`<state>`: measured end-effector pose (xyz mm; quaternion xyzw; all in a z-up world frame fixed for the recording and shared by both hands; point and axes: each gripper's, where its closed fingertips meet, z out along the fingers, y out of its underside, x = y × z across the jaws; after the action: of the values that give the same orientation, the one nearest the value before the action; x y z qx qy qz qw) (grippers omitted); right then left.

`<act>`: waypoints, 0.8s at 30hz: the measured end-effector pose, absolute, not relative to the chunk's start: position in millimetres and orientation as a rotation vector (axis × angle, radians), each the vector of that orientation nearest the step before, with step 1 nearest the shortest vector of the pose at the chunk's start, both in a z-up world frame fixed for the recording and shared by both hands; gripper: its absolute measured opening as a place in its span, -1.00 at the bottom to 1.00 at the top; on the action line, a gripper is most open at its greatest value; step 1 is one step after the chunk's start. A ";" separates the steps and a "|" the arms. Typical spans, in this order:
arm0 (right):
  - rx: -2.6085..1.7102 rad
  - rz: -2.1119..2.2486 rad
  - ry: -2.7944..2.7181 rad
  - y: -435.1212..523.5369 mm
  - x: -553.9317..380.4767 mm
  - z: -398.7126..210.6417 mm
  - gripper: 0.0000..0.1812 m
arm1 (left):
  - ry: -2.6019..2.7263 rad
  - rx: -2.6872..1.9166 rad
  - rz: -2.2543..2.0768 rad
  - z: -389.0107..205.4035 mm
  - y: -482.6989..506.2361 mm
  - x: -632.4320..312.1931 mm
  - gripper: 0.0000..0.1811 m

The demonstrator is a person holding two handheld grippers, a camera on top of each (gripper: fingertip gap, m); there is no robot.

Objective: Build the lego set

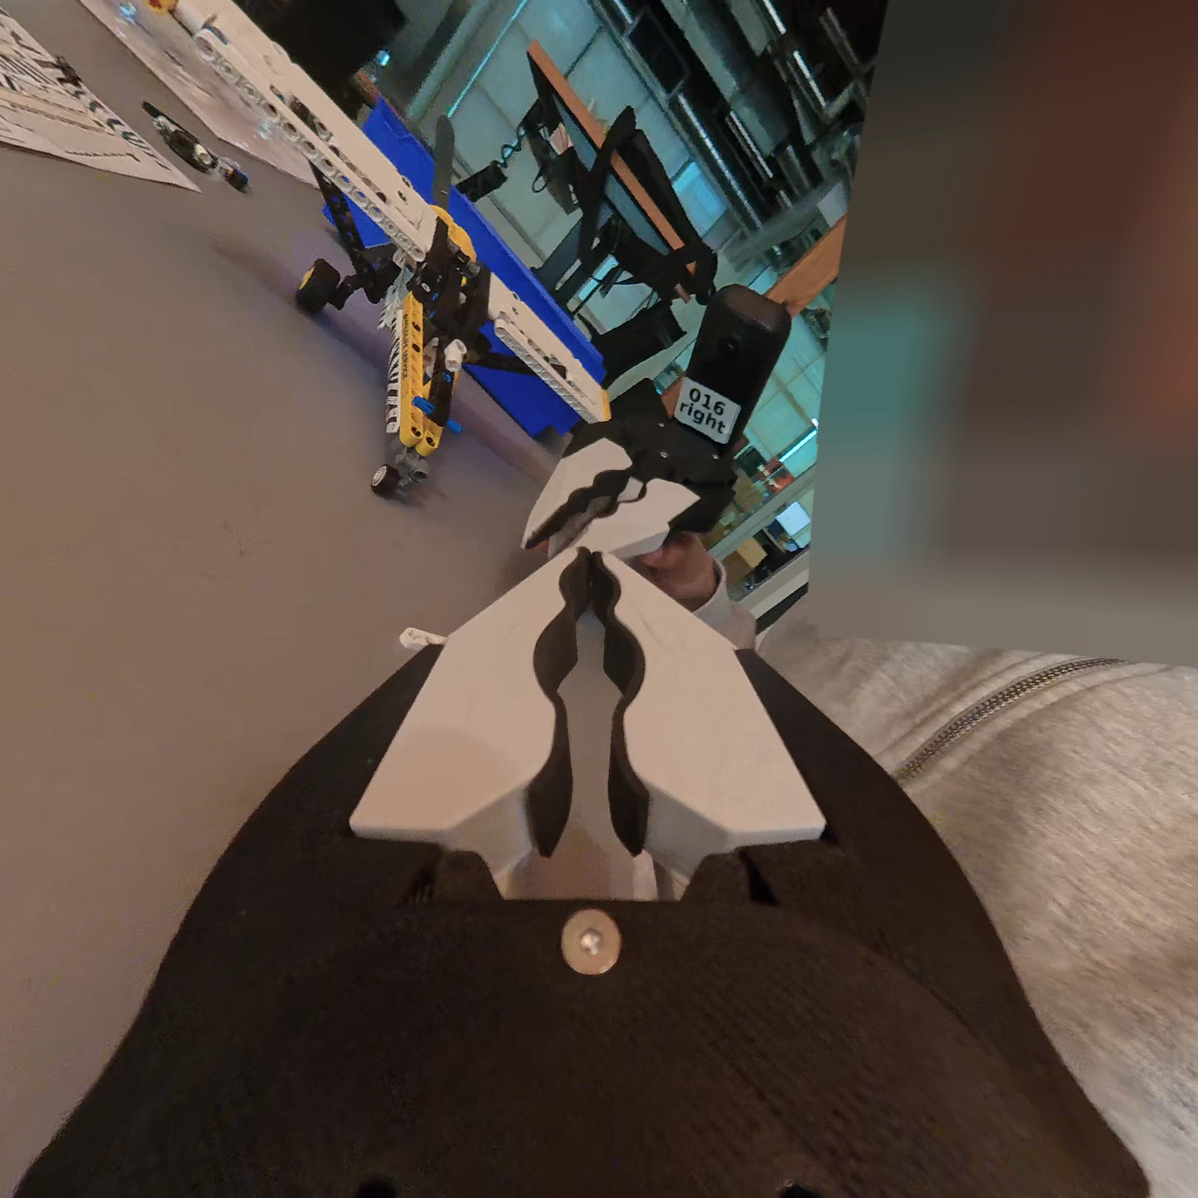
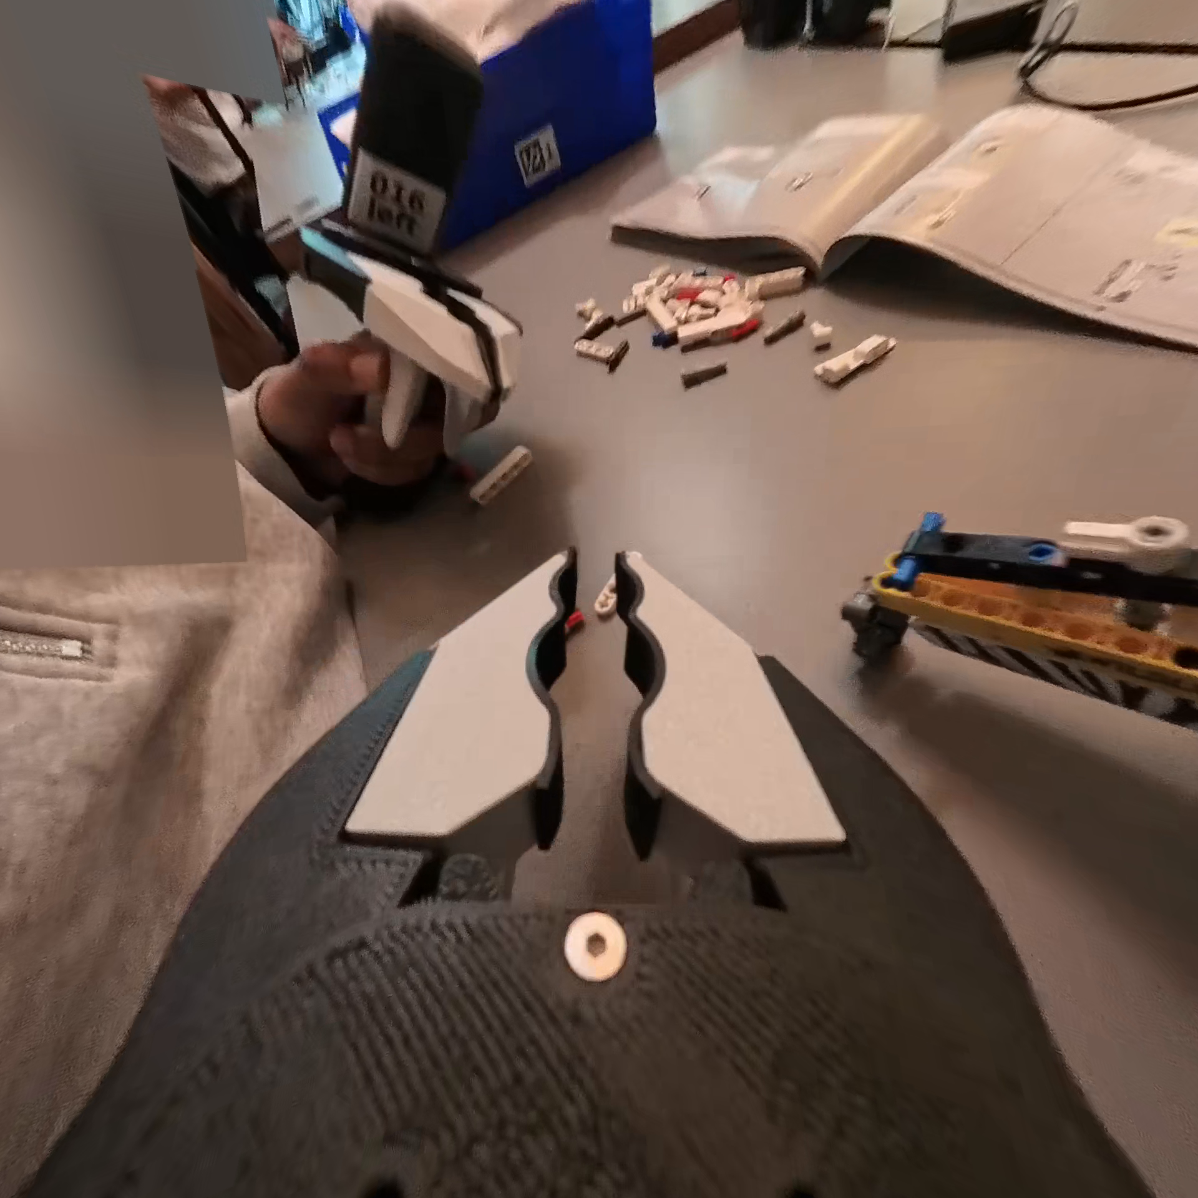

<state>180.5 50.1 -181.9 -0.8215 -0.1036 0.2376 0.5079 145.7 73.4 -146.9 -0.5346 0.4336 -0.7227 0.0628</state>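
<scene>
The partly built Lego plane (image 1: 421, 311), yellow and black with white wings, stands on the grey table (image 1: 162, 518); its tail end shows in the right wrist view (image 2: 1037, 603). My left gripper (image 1: 588, 556) is shut with its tips touching and nothing visible between them, held above the table close to the right gripper (image 1: 583, 512). My right gripper (image 2: 598, 559) is open by a narrow gap and empty. Below that gap a small white piece (image 2: 608, 596) and a red piece (image 2: 574, 621) lie on the table. The left gripper (image 2: 493, 363) hangs above a white beam (image 2: 499, 476).
A pile of loose white, black and red pieces (image 2: 687, 311) lies mid-table before an open instruction booklet (image 2: 907, 214). A blue bin (image 2: 551, 110) stands at the back. A small white piece (image 1: 421, 637) lies beside my left fingers. A person's grey sleeve (image 2: 129, 713) is close. The tips of one gripper are about 6 centimetres away from the tips of the other. Between my right fingertips and the partly built Lego plane (image 1: 421, 311) there is roughly 15 centimetres.
</scene>
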 end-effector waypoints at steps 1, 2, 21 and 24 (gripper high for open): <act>-2.000 0.568 -0.279 49.7 175.8 -185.2 -0.88 | 1.315 -1.615 -2.168 -147.4 73.8 145.7 -1.00; -2.016 0.566 -0.306 49.5 171.0 -188.0 -0.86 | 1.315 -1.616 -2.155 -148.0 74.6 145.9 -1.00; -2.038 0.414 -0.518 59.7 137.4 -192.6 -0.83 | 1.289 -1.540 -2.190 -140.4 71.7 143.5 -0.74; -1.870 0.472 -0.490 59.9 135.7 -157.0 -0.83 | 1.281 -1.548 -2.231 -140.1 70.4 142.4 -0.72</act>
<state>135.7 59.9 -157.0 -0.7881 -0.2067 0.1988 0.5446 142.4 70.4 -140.1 -0.5142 0.4256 -0.7414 0.0694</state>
